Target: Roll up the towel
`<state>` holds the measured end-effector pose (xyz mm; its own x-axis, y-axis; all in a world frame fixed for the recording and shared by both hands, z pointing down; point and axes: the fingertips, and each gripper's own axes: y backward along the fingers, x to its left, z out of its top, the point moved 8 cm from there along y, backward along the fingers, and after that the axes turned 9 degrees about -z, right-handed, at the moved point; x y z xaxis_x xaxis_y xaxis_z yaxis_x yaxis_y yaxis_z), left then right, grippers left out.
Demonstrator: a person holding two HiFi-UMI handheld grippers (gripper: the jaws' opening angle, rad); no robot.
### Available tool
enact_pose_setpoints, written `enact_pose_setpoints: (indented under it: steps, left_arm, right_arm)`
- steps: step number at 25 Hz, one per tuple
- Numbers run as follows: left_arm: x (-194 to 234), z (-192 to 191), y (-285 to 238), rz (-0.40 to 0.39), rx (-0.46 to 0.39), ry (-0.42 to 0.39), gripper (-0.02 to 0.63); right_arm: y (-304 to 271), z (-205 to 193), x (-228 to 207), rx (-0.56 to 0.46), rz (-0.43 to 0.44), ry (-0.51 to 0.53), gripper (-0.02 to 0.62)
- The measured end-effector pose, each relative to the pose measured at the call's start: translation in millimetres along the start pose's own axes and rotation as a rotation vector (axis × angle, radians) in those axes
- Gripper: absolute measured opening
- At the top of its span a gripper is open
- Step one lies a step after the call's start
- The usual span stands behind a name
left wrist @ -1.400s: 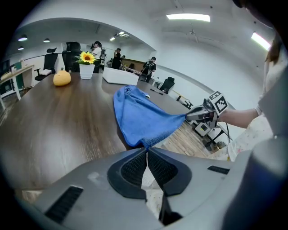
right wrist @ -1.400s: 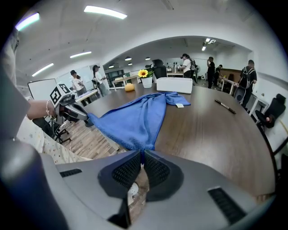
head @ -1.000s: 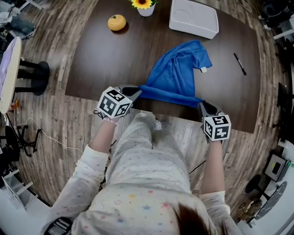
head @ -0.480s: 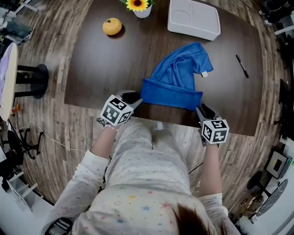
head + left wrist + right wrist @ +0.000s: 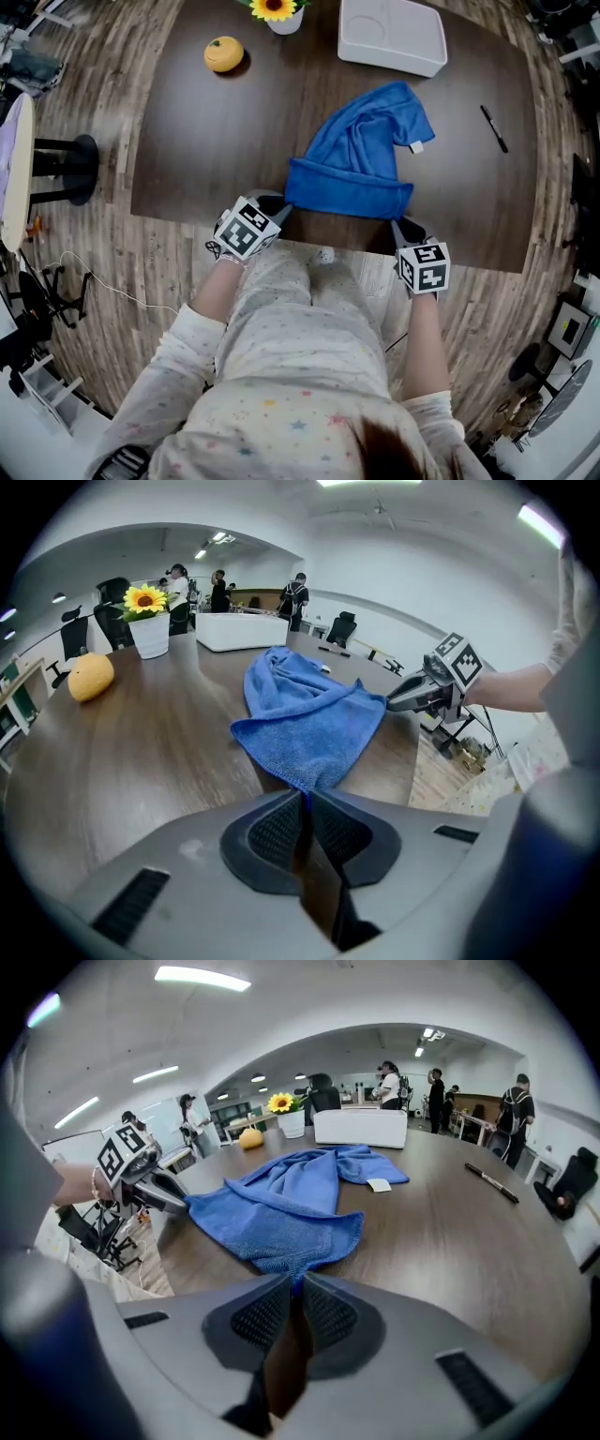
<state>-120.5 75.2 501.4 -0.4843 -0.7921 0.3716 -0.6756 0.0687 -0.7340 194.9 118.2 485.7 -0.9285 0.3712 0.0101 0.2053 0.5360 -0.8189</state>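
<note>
Towel (image 5: 361,155) pinched by left hand-held gripper (image 5: 280,209), just closing, and right (image 5: 399,225).

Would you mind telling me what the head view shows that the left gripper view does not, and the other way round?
Only the head view shows the person's hair and a black stand on the floor. Only the left gripper view shows people standing in the background and the ceiling lights. Both show the blue towel, the orange fruit, the sunflower pot, the white tray and the right tongs at the towel's corner.
</note>
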Motion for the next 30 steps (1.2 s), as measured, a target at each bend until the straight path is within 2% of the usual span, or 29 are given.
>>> enact_pose_setpoints:
  steps: [1, 6, 10, 13, 16, 19, 24, 30]
  left_arm:
    - [0, 2, 1, -0.007, -0.007, -0.009, 0.030]
    - [-9, 13, 11, -0.045, -0.044, -0.038, 0.021]
    - [-22, 3, 16, -0.083, 0.000, -0.055, 0.021]
    - [-29, -9, 14, -0.110, 0.030, -0.043, 0.021]
    - [-32, -13, 12, -0.129, 0.039, -0.032, 0.021]
    - [-34, -13, 11, -0.144, 0.043, -0.035, 0.021]
    - [-29, -10, 9, -0.174, 0.042, -0.047, 0.021]
    - [-23, -3, 6, -0.244, 0.029, -0.086, 0.021]
  right_arm:
    - [3, 1, -1, -0.008, 0.002, -0.007, 0.038]
    - [33, -1, -12, -0.034, 0.032, -0.016, 0.028]
    - [52, -25, -10, 0.043, 0.083, 0.010, 0.028]
    - [56, -47, -5, 0.113, 0.122, -0.013, 0.040]
    - [65, -46, -13, 0.085, 0.119, -0.073, 0.072]
    - [75, -18, -25, 0.003, 0.111, -0.102, 0.091]
    - [52, 58, -36, -0.117, 0.083, -0.002, 0.086]
    - [-5, 139, -23, -0.196, 0.092, 0.082, 0.086]
